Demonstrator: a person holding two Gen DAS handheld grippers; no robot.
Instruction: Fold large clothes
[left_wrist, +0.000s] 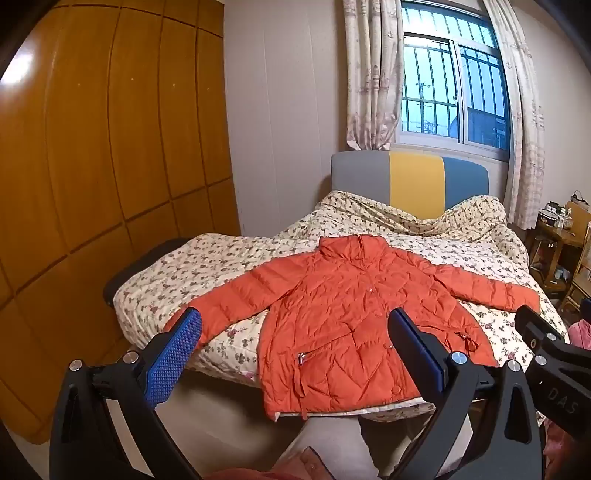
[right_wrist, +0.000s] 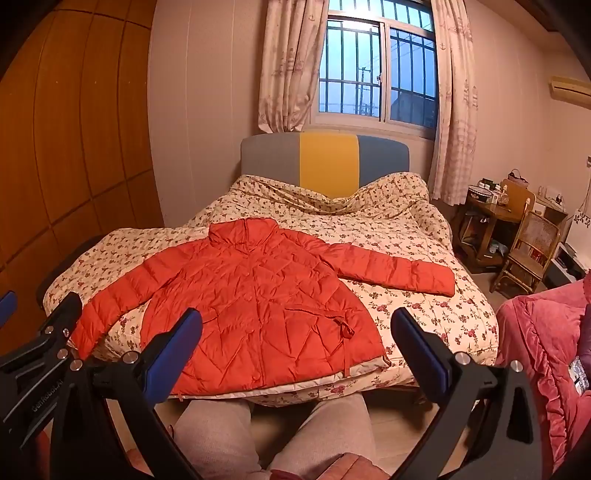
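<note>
An orange quilted puffer jacket (left_wrist: 343, 314) lies flat and face up on the bed, collar toward the headboard, both sleeves spread out, hem at the near edge. It also shows in the right wrist view (right_wrist: 258, 306). My left gripper (left_wrist: 295, 332) is open and empty, held in the air short of the bed's near edge, in front of the jacket's hem. My right gripper (right_wrist: 295, 332) is open and empty, also held back from the bed, facing the jacket's right hem. Each gripper's body shows at the edge of the other's view.
The bed carries a floral quilt (right_wrist: 424, 306) and has a grey, yellow and blue headboard (right_wrist: 325, 166). A wooden wardrobe (left_wrist: 92, 166) stands left. A desk and a wicker chair (right_wrist: 528, 251) stand right. A pink cushioned seat (right_wrist: 546, 332) is near right. The person's legs (right_wrist: 266, 428) are below.
</note>
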